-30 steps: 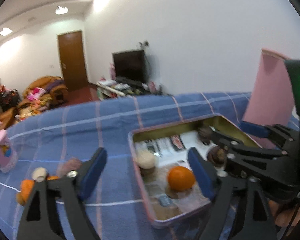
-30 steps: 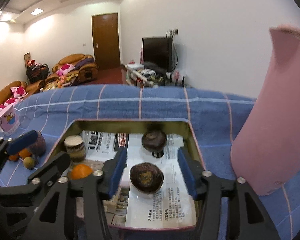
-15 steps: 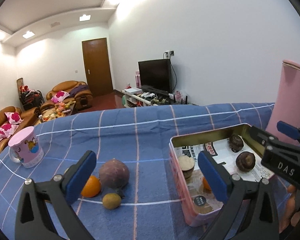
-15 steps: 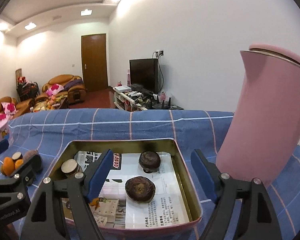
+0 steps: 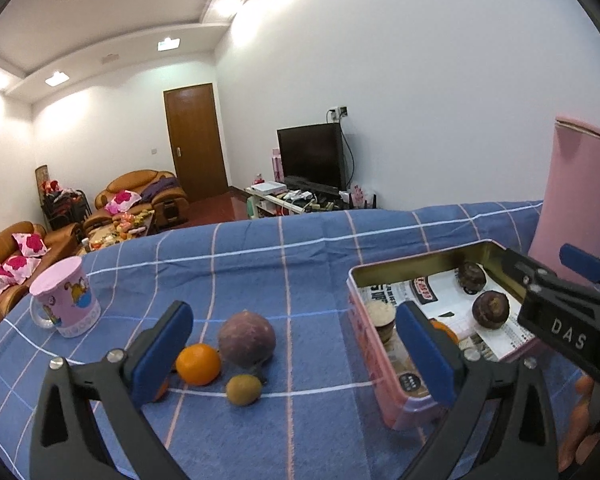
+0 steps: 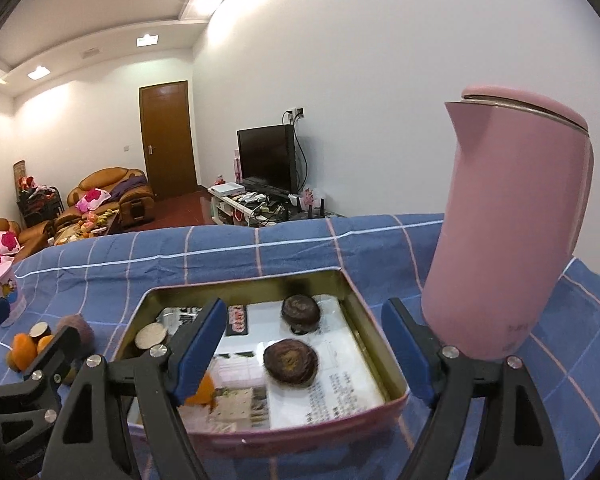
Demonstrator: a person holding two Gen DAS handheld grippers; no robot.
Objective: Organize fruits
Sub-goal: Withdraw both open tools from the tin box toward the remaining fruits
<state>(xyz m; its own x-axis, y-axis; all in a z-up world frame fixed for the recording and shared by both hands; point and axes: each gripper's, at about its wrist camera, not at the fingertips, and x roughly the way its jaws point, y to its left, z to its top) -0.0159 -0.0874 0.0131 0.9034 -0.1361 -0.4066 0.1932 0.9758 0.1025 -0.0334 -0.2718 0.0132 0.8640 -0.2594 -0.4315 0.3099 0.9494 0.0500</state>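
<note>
To the left of the pink tin [image 5: 396, 410], on the blue checked cloth [image 5: 300, 264], a cluster of loose fruit waits: an orange [image 5: 198, 363], a large purple fruit [image 5: 247, 338] touching it, and a small green-brown fruit [image 5: 243, 389] just in front. The left gripper [image 5: 296, 356] hangs over exactly this group, its blue pads spread as wide as they go with nothing between them; the orange lies just inside the left pad. Judging by that, the left hand is the nearer one for the next pick, and the round fruit offers no long axis to line up with. Inside the tin, two dark round fruits [image 6: 290, 362] sit on printed paper, with an orange piece near its left wall. The right gripper [image 6: 304, 356] hovers above the tin, fingers well apart and empty. Right of the tin stands a pink kettle [image 6: 508, 232].
</note>
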